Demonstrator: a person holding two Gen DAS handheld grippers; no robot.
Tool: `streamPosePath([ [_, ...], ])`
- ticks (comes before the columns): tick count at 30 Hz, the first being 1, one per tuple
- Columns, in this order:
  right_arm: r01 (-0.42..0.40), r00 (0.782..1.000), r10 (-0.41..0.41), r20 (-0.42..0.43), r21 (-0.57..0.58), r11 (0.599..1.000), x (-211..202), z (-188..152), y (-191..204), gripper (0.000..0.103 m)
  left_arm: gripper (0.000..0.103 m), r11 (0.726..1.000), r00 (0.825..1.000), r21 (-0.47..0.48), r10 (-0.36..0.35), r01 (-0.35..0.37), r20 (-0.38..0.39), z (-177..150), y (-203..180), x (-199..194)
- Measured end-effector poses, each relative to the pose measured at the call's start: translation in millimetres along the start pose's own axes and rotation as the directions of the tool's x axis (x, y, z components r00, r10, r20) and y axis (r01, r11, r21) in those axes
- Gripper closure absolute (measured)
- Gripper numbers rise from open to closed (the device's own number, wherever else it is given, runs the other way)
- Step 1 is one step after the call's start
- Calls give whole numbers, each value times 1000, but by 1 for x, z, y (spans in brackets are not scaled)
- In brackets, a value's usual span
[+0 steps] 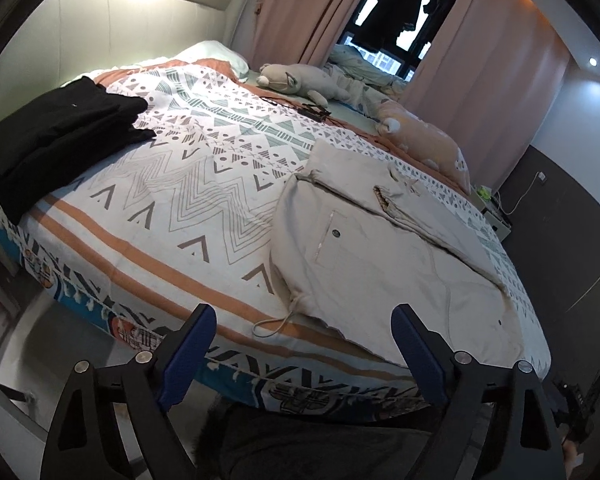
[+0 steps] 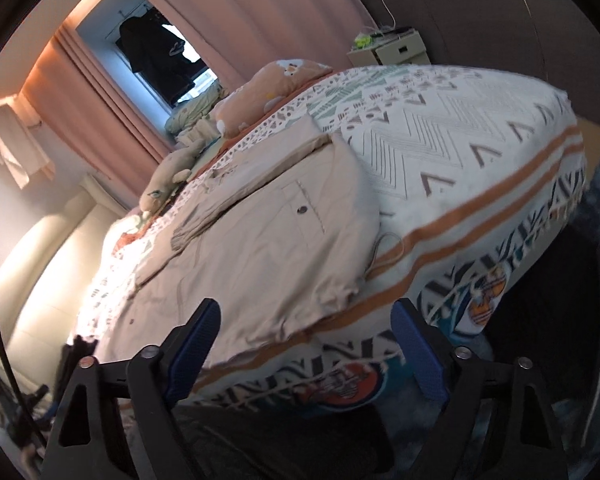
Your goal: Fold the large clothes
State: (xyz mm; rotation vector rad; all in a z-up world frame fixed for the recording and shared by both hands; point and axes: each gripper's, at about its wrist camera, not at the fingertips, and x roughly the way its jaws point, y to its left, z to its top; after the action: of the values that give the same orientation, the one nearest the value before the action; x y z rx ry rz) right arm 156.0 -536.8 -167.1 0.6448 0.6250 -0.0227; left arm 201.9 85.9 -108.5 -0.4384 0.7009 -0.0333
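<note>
A beige garment [image 1: 384, 256] with a buttoned pocket and a drawstring lies partly folded on the patterned bed cover [image 1: 188, 200], near the front edge. It also shows in the right wrist view [image 2: 260, 248]. My left gripper [image 1: 304, 320] is open and empty, hovering just off the bed's front edge before the garment's hem. My right gripper [image 2: 306, 316] is open and empty, just off the bed edge by the garment's near corner.
A folded black garment [image 1: 56, 136] lies at the bed's left. Plush toys [image 1: 296, 80] and a peach pillow [image 1: 424, 140] lie at the far side. Pink curtains [image 1: 300, 8] and a window stand behind. A bedside cabinet [image 2: 392, 50] stands beyond the bed.
</note>
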Motion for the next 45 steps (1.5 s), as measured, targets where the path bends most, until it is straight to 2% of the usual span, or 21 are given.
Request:
streamPosePath([
  [5, -79, 997, 80, -15, 94, 993, 6, -8, -19, 17, 16, 1000, 1000, -14, -24, 24, 4, -2, 5, 1],
  [8, -114, 992, 121, -39, 138, 984, 14, -13, -27, 20, 26, 998, 998, -44, -51, 50, -24, -9, 12, 11],
  [9, -120, 991, 128, -43, 146, 982, 16, -13, -29, 20, 26, 997, 998, -48, -55, 54, -33, -9, 14, 15],
  [10, -127, 990, 135, -43, 155, 980, 20, -14, -31, 21, 26, 997, 998, -48, -54, 52, -41, -10, 16, 21],
  [13, -149, 986, 161, -52, 191, 970, 36, -13, -37, 23, 35, 997, 997, -60, -45, 41, -66, -9, 23, 37],
  [21, -147, 980, 173, -93, 239, 960, 84, -4, -44, 25, 36, 991, 991, -112, -79, 66, -112, -1, 35, 84],
  [27, -170, 971, 209, -115, 280, 945, 116, -2, -50, 25, 36, 980, 979, -176, -118, 88, -169, 5, 41, 132],
  [30, -220, 961, 259, -97, 300, 928, 122, 1, -49, 30, 36, 975, 971, -201, -131, 90, -199, 9, 44, 155],
  [35, -344, 932, 362, -30, 248, 906, 110, 13, -30, 30, 36, 965, 961, -230, -173, 123, -214, 19, 45, 180],
  [37, -368, 925, 381, -7, 239, 898, 109, 18, -27, 30, 36, 961, 956, -241, -193, 139, -219, 24, 44, 189],
  [41, -307, 946, 323, -21, 259, 916, 126, 19, -32, 30, 39, 954, 948, -250, -224, 166, -227, 31, 40, 204],
  [45, -274, 955, 295, -31, 286, 918, 139, 17, -40, 30, 43, 951, 942, -249, -242, 183, -232, 36, 37, 215],
])
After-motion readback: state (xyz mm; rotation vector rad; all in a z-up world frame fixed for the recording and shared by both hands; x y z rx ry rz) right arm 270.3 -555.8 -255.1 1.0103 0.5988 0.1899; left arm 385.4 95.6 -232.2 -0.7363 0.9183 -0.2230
